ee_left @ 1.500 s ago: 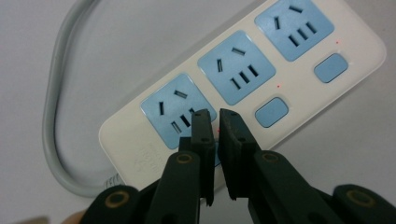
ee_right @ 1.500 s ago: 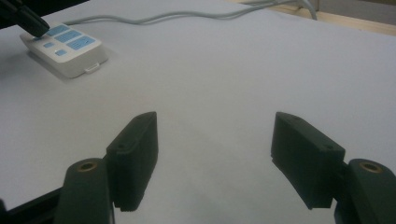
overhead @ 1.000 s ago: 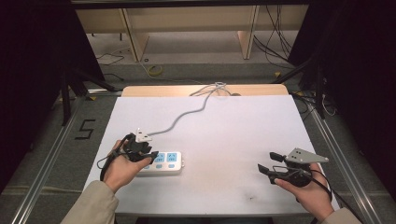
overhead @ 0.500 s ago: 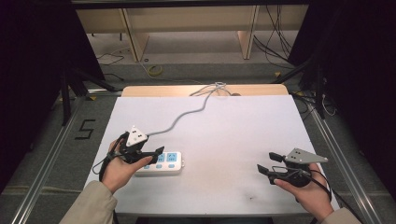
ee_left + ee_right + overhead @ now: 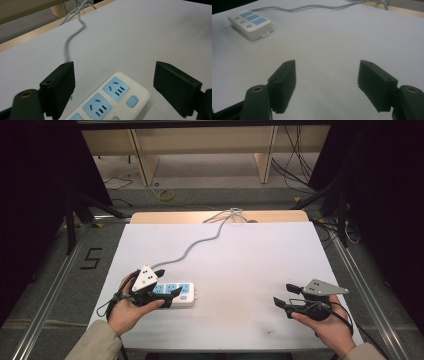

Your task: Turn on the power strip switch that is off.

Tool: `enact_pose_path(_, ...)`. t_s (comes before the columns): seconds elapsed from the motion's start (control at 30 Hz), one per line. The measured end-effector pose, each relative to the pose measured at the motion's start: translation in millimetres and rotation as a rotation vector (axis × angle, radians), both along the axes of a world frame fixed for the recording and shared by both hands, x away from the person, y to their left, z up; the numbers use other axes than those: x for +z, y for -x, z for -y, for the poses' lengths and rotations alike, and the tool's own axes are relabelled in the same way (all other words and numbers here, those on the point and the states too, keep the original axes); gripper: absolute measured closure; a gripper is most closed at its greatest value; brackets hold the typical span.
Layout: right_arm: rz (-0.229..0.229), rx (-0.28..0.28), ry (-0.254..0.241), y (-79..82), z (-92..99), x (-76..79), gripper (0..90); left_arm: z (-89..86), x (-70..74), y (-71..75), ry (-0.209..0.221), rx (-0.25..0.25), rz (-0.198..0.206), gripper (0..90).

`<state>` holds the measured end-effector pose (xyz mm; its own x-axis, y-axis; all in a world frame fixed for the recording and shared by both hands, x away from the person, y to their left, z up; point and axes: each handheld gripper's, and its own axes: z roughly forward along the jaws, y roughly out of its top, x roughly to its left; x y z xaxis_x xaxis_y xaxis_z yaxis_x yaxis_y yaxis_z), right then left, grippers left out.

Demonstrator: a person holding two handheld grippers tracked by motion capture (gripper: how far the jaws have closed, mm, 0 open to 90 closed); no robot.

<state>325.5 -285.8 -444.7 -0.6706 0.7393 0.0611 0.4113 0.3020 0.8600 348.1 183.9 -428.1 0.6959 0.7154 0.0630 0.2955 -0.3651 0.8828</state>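
Both tools gape: left tool [image 5: 167,282] just opening astride the power strip [image 5: 176,294], right tool [image 5: 283,295] over bare table [image 5: 250,260].

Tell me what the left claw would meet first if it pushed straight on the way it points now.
Most likely the power strip: the left claw stands open with the strip's end between its jaws, untouched. Past that, bare table as far as the left gripper view shows; depth is hard to judge.

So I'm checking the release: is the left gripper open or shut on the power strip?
Open. The left gripper has just been opening; its fingers stand clear of the power strip.
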Motion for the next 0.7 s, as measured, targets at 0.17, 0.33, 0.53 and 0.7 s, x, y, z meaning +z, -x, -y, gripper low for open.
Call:
enact_pose_path(0.17,-0.001,0.013,0.0,0.7,-3.3,0.1,31.1,-1.4,-8.1,9.8,-0.006,-0.057,-0.019,16.2)
enact_pose_path(0.33,0.0,0.025,0.0,1.6,-6.2,0.2,30.9,-1.8,-16.8,17.8,-0.002,-0.115,-0.069,16.3)
enact_pose_path(0.53,0.001,0.034,-0.002,2.5,-8.1,0.6,30.7,-1.7,-19.6,22.8,-0.018,-0.144,-0.075,16.6)
enact_pose_path(0.7,0.001,0.038,-0.003,2.8,-8.6,0.7,30.7,-1.1,-20.7,22.9,-0.031,-0.139,-0.069,16.7)
